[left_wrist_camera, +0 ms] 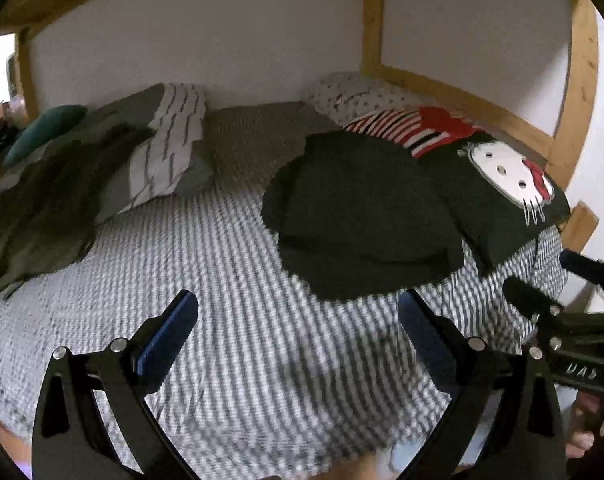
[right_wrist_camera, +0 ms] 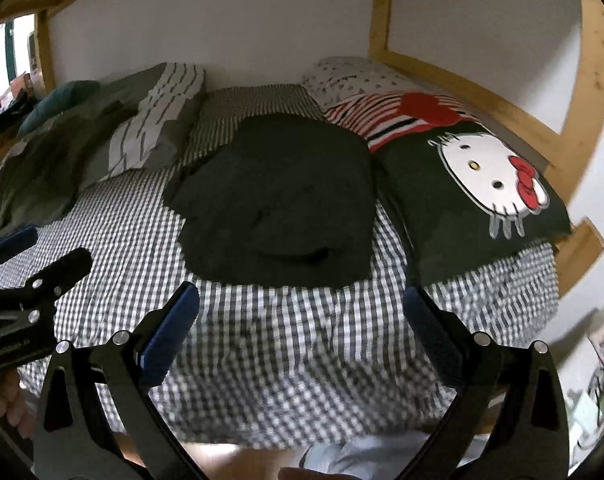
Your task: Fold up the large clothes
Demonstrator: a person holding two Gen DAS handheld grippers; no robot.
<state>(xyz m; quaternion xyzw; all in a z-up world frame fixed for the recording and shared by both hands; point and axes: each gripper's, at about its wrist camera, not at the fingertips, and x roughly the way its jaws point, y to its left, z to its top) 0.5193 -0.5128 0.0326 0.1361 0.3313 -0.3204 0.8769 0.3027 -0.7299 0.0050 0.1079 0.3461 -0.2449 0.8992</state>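
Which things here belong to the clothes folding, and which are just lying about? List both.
Belongs to the job:
- dark folded garment on the checked bedspread
- crumpled olive-green garment
- left gripper and right gripper, both open and empty

Just lying about:
- black cartoon-cat pillow
- grey striped pillow
- teal cushion

bed [right_wrist_camera: 262, 320]: gingham cover | on it: dark folded garment [right_wrist_camera: 278, 200], cat-face pillow [right_wrist_camera: 474, 192], striped pillow [right_wrist_camera: 150, 128]

text: "UAS", mirrored, uncertain | on: right tool [left_wrist_camera: 574, 280] body | elsewhere: blurred, unreadable
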